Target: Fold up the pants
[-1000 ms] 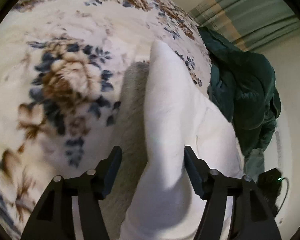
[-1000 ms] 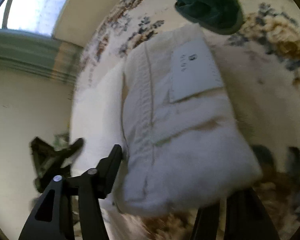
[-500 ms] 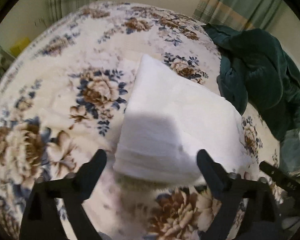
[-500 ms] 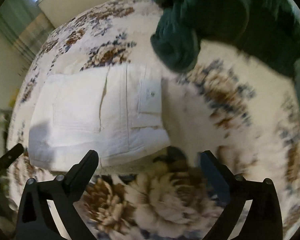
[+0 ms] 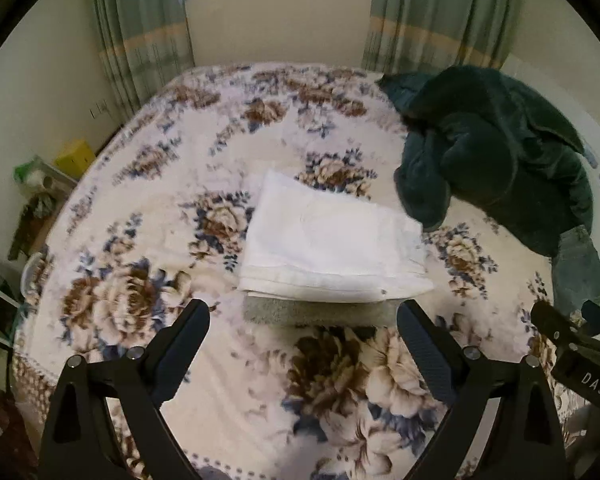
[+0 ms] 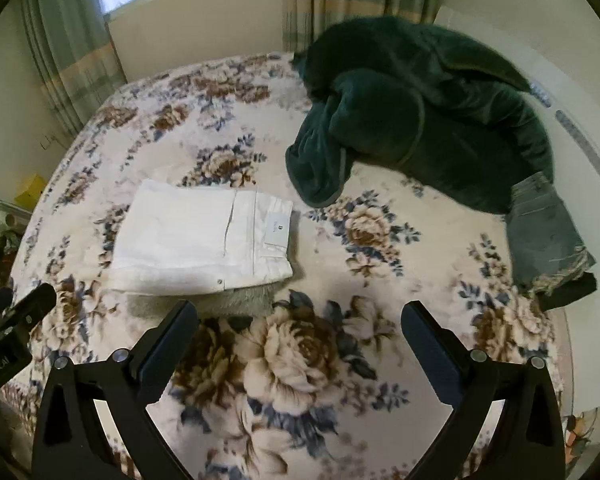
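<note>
Already the white cotton pants (image 5: 332, 248) lie as a flat folded rectangle on the floral fleece bedspread (image 5: 148, 200), so the task looks essentially complete. From the left hand-held gripper (image 5: 302, 320) the bundle sits straight ahead, just beyond the fingertips and apart from them, its long axis running crosswise to the view. From the right hand-held gripper (image 6: 300, 320) the same bundle lies ahead and off to the left, waistband and label end toward the middle, so the left one is the nearer for any final tidying. Both hand-held grippers are spread wide and hold nothing. A dark green plush garment (image 6: 420, 112) is heaped near the pants' right end; whether they touch is unclear.
</note>
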